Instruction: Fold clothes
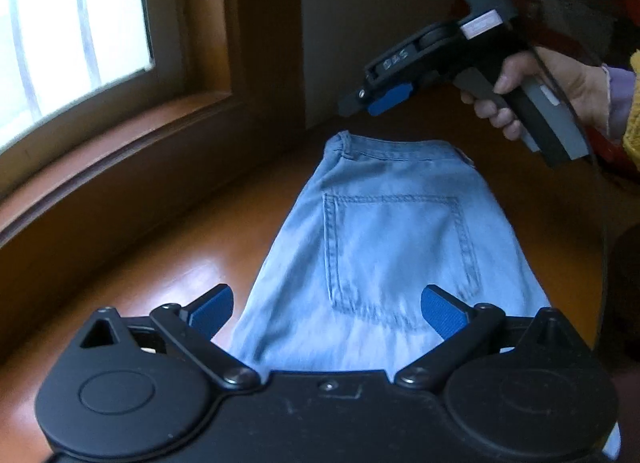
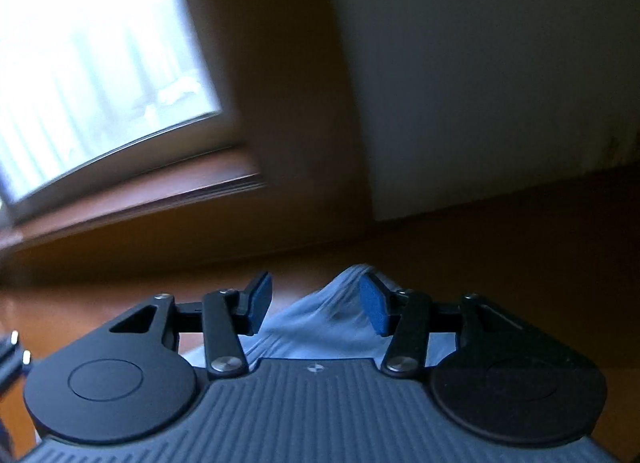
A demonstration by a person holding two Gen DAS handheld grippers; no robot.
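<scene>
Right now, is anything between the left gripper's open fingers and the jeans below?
No. In the left wrist view the left gripper is open above the jeans, nothing between them. The right gripper hangs beyond the waistband.

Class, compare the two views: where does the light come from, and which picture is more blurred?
Left wrist view: daylight from the window, glare on the wooden table, jeans slightly smeared. Right wrist view: same bright window, room dark, background heavily motion-blurred.
</scene>
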